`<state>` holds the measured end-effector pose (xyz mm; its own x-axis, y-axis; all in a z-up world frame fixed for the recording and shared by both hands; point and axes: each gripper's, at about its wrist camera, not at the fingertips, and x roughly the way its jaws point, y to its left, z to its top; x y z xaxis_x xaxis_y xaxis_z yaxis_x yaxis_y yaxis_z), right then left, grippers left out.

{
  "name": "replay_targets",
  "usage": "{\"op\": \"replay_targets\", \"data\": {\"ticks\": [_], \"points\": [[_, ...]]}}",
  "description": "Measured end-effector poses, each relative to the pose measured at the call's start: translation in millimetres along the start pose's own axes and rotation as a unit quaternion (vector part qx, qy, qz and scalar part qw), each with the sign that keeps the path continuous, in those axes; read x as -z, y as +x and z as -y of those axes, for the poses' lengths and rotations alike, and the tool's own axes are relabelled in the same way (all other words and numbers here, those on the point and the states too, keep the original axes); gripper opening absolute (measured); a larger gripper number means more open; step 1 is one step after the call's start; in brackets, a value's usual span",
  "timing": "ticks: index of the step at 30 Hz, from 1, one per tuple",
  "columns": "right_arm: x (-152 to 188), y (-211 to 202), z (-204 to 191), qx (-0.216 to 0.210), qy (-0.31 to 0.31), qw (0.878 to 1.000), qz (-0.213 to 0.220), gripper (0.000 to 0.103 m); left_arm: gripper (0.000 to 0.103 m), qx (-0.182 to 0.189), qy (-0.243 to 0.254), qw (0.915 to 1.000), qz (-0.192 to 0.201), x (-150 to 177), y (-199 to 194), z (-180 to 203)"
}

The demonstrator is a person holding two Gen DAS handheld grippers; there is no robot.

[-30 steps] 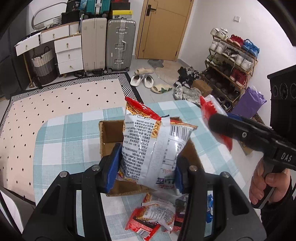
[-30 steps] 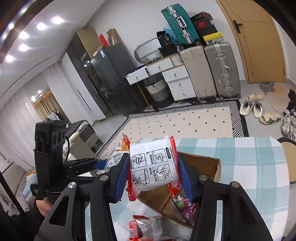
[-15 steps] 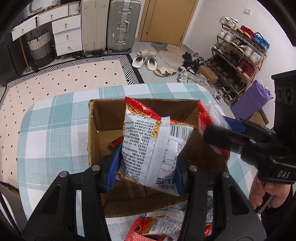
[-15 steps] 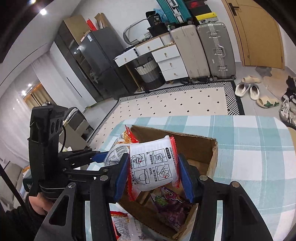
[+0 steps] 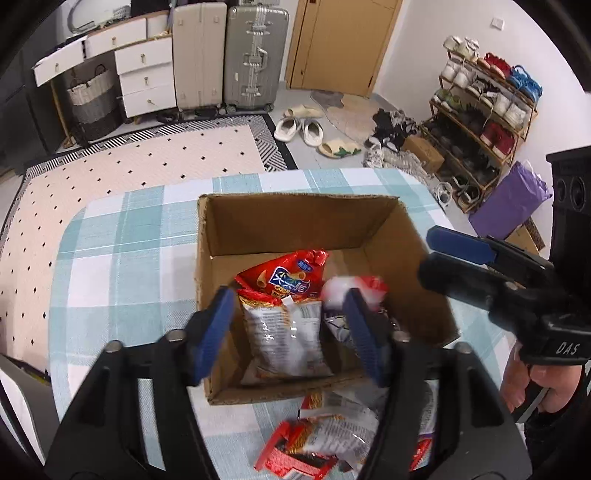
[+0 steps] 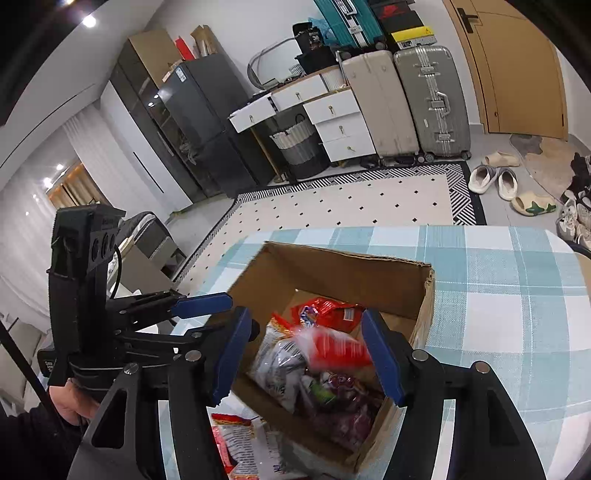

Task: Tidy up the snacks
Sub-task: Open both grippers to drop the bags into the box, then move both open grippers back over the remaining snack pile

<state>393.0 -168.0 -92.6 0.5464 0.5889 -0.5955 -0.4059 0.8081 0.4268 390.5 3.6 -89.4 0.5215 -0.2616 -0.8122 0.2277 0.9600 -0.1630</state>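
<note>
- Even, bright indoor light fills both views; recessed ceiling spots [image 6: 88, 21] glow at the top left of the right wrist view, far above the cardboard box [image 6: 343, 266].
- Shadows inside the box are soft and faint.
- A red-and-white packet [image 6: 334, 345] above the box is smeared by motion blur; in the left wrist view it is blurred too [image 5: 351, 291].
- Fisheye bending curves the door [image 5: 343, 44] and the counter [image 5: 122, 258] edges; the corners fall to black.
- Packets [image 5: 325, 439] nearer than the box look soft.
</note>
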Motion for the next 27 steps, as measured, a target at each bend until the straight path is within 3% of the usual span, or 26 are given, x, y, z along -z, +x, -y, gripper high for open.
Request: {"op": "replay_targets", "data": {"ticks": [1, 5, 8, 10, 18, 27], "points": [[0.5, -4.6, -2.9, 0.001, -0.002, 1.0, 0.004, 0.071, 0.066, 0.0, 0.002, 1.0, 0.009, 2.9, -6.9, 1.8], [6.3, -28.5, -16.4, 0.001, -0.01, 1.0, 0.022, 0.072, 0.071, -0.024, 0.014, 0.9987, 0.042, 16.3, -38.5, 12.4], [17.2, -50.2, -28.5, 0.004, -0.016, 0.999, 0.038, 0.074, 0.081, -0.035, 0.021, 0.9967, 0.07, 31.3, -68.1, 23.2], [30.0, -66.4, -35.6, 0.002, -0.016, 0.998, 0.058, 0.086, 0.081, -0.035, 0.033, 0.9959, 0.078, 42.7, -83.3, 30.3], [85.1, -123.6, -55.4, 0.0, -0.008, 0.993, 0.117, 0.093, 0.083, -0.056, 0.032, 0.9919, 0.11, 97.8, -139.5, 46.5], [144.2, -167.8, -69.7, 0.046, -0.034, 0.988, 0.142, 0.096, 0.084, -0.056, 0.026, 0.9898, 0.129, 159.5, -167.9, 61.3]]}}
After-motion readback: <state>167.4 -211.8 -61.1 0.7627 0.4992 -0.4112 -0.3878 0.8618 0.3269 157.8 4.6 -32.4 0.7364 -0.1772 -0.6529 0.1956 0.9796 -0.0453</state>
